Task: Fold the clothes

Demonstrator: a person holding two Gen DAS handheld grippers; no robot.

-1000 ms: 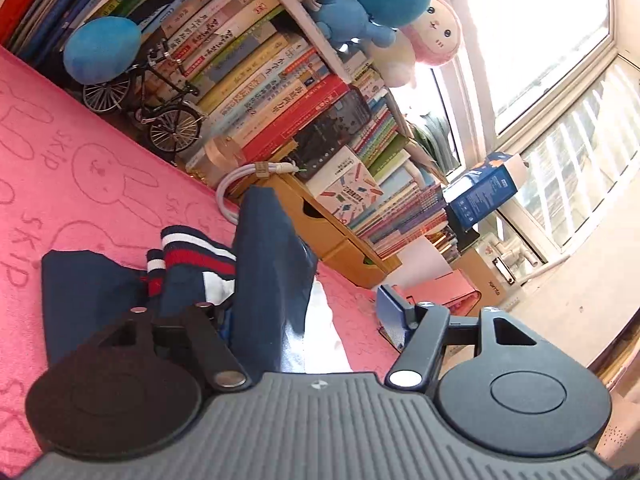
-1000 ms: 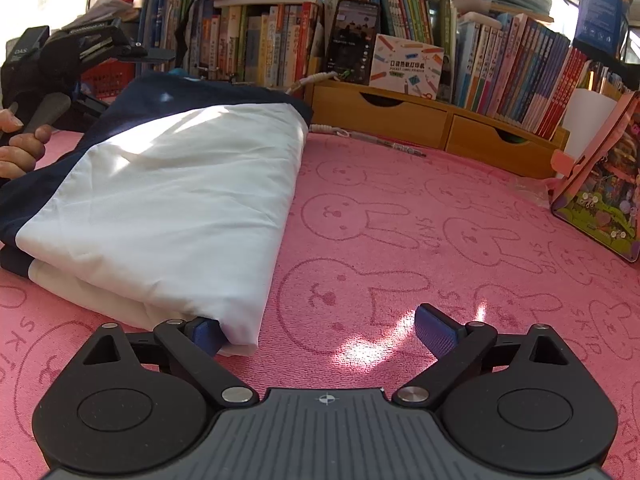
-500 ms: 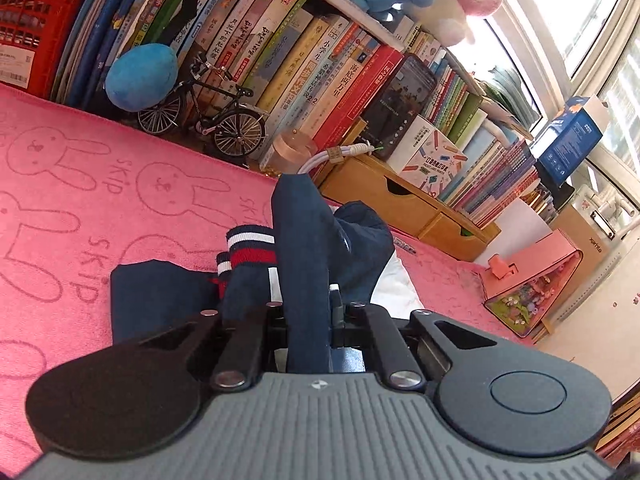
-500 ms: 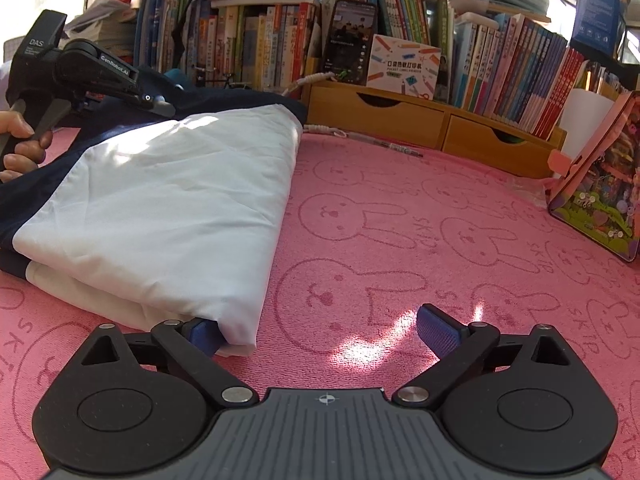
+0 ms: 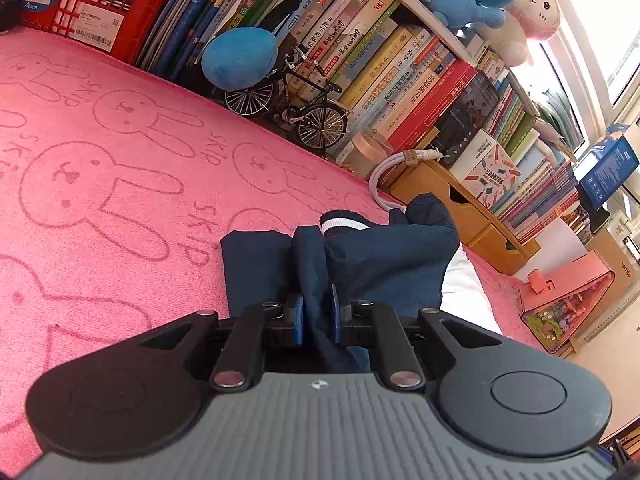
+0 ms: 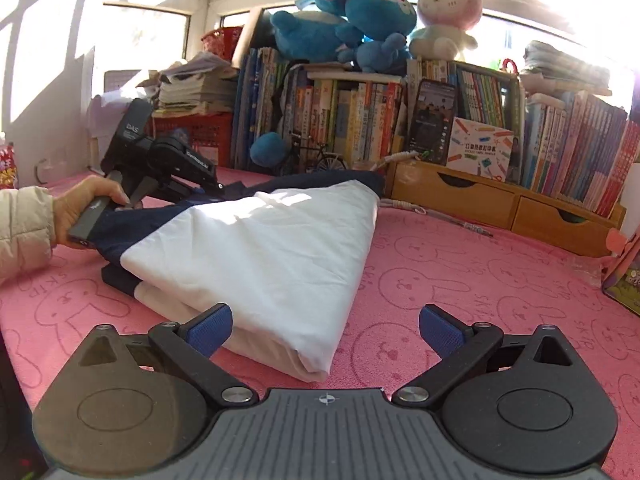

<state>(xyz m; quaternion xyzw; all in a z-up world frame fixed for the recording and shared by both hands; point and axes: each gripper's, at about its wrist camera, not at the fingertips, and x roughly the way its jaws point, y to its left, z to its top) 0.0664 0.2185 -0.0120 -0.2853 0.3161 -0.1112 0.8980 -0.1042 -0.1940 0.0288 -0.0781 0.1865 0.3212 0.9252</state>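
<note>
The left tongs (image 5: 318, 312) are clamped nearly fully together on a raised fold of the navy fabric of the garment (image 5: 384, 256), the cloth pinched between the 2 blue pads. In the right wrist view the same left tongs (image 6: 208, 188) sit at 10 o'clock, gripped by a hand (image 6: 86, 204) in a pale sleeve (image 6: 22, 232), low over the navy end of the garment.

The right tongs (image 6: 324, 330) stand very wide and their jaws are opening; the corner of the folded white part lies between them, just past the left pad (image 6: 210, 330), but neither pad presses on it.

At 2 o'clock in the right wrist view a wooden drawer unit (image 6: 500, 204) has 2 shut drawers, so their contents cannot be told. A red crate (image 5: 108, 4) at 11 o'clock in the left wrist view shows a label; what is inside is not clear.

The garment (image 6: 260, 256) lies on the pink rabbit-print cloth (image 6: 460, 280) over the desk, left of centre. It is folded into a thick bundle, white on top with navy at the far and left edges, and a navy cuff with a white stripe (image 5: 344, 226) shows at its far end.
</note>
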